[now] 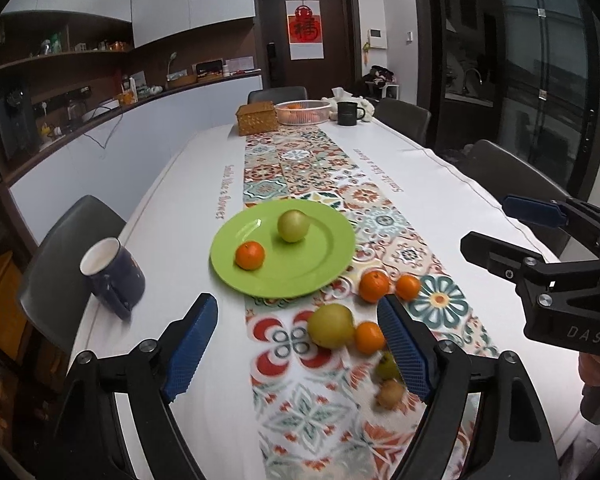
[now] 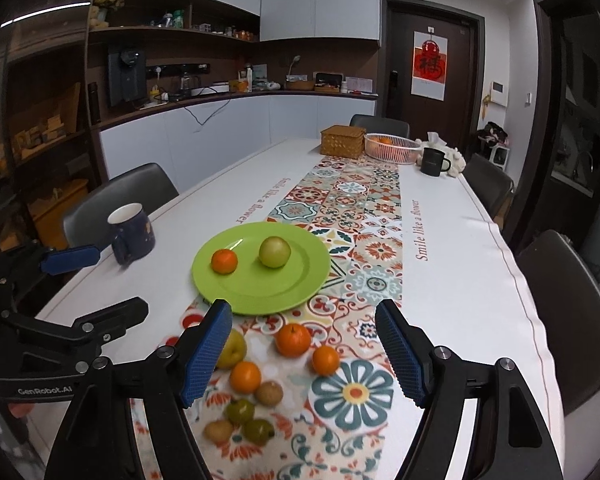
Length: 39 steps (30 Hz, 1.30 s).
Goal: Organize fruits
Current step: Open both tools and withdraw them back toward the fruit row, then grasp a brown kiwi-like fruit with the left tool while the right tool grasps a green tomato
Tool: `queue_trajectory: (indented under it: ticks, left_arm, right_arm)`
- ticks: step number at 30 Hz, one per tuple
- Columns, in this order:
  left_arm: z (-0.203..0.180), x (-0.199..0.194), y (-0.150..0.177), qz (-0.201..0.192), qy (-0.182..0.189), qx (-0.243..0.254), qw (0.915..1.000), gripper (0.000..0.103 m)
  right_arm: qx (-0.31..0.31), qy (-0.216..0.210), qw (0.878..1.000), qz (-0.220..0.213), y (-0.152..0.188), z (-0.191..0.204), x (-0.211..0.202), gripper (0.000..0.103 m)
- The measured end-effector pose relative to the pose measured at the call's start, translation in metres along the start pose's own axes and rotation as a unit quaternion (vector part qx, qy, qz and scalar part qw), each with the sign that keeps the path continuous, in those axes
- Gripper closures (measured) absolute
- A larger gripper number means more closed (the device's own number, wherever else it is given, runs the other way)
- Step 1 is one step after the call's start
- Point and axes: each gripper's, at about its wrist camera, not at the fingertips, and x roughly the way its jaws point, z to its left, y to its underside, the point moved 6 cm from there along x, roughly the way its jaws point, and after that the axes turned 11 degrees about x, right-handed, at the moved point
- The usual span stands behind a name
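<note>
A green plate [image 1: 320,268] [image 2: 296,292] on the patterned runner holds a green apple [image 1: 293,226] [image 2: 275,252] and a tangerine [image 1: 250,255] [image 2: 224,261]. In front of it lie loose fruits: a yellow pear [image 1: 331,326] [image 2: 233,348], three tangerines [image 2: 293,339] [image 2: 325,360] [image 2: 245,377], and several small green and brown fruits [image 2: 240,411]. My left gripper [image 1: 296,344] is open and empty above the runner, left of the pear. My right gripper [image 2: 304,354] is open and empty above the loose fruits; it also shows in the left wrist view [image 1: 512,226].
A dark blue mug [image 1: 114,276] [image 2: 132,234] stands left of the plate near the table edge. At the far end stand a wicker box [image 1: 257,119], a white basket with oranges [image 1: 302,112] and a black mug [image 1: 348,113]. Grey chairs surround the table.
</note>
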Motion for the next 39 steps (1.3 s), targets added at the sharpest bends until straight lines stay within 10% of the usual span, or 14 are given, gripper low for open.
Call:
queue_trajectory:
  ticks: [15, 39]
  left_arm:
    - [-0.038, -0.019, 0.024, -0.037, 0.024, 0.045, 0.998, 0.021]
    - [-0.085, 0.066, 0.08, 0.08, 0.152, 0.107, 0.9793, 0.038]
  right_arm:
    - [-0.056, -0.023, 0.998, 0.016, 0.041, 0.005, -0.021, 0.029]
    - [-0.109, -0.071, 0.969, 0.211, 0.124, 0.005, 0.067, 0.045]
